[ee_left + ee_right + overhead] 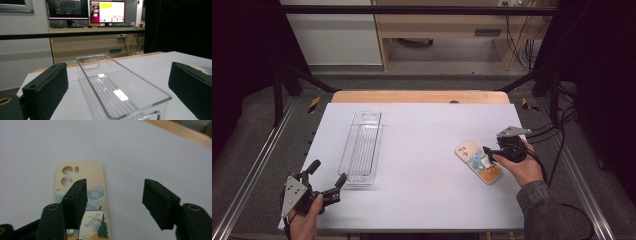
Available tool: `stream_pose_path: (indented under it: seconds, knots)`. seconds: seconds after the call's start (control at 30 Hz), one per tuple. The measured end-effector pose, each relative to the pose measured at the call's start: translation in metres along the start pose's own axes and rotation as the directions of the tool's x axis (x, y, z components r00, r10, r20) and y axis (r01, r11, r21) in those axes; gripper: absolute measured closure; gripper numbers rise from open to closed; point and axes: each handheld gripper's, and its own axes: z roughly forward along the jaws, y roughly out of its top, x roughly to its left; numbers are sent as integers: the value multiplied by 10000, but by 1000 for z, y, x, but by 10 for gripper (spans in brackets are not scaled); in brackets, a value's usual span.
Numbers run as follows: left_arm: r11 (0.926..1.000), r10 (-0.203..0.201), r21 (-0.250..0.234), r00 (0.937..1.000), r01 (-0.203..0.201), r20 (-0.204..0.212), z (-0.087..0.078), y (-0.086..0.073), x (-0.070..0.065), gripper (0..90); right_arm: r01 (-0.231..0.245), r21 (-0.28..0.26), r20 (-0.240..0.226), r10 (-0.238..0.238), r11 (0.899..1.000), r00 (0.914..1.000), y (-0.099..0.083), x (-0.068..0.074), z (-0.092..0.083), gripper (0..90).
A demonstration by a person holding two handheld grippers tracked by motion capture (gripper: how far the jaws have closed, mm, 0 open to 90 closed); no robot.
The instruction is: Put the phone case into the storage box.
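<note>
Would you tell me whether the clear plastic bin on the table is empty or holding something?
Empty. Through the clear bin only its ribbed floor and light reflections show, and the phone case lies apart on the table.

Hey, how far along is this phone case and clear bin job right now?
Nothing looks finished: the clear plastic bin sits empty. In hand: the right gripper is over the painted phone case, which lies flat on the white table, jaws apart, not gripping. The left gripper waits open. Left, probably: gripping the case and binning it.
</note>
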Motion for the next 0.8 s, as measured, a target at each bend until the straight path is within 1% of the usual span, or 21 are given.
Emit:
stream_pose_path:
  seconds: [0.07,0.13,0.17,0.2,0.23,0.27,0.33,0.43,0.57,0.63,0.73,0.8]
  knots:
    - [10000,29,35,10000,-29,-7,1,0,0,23,-26,337,-24,27,9994,10000,0,-4,5,474]
    - [10000,67,56,10000,-67,7,1,0,0,23,-115,696,-142,125,9975,9998,-2,-8,11,559]
    - [9999,107,75,9999,-107,13,1,0,0,23,-115,696,-142,125,9975,9998,-2,-8,11,559]
    - [9999,112,82,9999,-113,14,1,0,0,23,-136,957,-229,159,9953,9996,-4,-12,16,656]
    - [9999,101,78,9999,-101,22,1,0,0,23,-136,957,-229,159,9953,9996,-4,-12,16,656]
    - [9999,102,76,9999,-102,15,1,0,-1,23,-206,974,-289,235,9950,9993,-5,-13,17,683]
    - [9999,95,60,10000,-95,8,1,0,0,23,-241,1052,-267,271,9942,9993,-6,-16,20,770]
    - [9999,119,50,9999,-118,-13,1,0,0,24,-297,1144,-353,339,9930,9988,-6,-17,24,848]
    - [9998,186,73,9998,-186,-35,2,0,0,27,-396,1449,-377,455,9887,9983,-7,-17,30,898]
    - [9998,185,52,9998,-184,-56,1,0,0,28,-435,1580,-332,494,9865,9982,-7,-16,34,900]
    - [9998,169,44,9998,-169,-59,0,1,0,28,-515,1706,-347,582,9840,9977,-7,-16,38,900]
    - [9999,168,34,9998,-168,-54,0,1,0,28,-488,1793,-401,568,9826,9976,-8,-15,40,900]
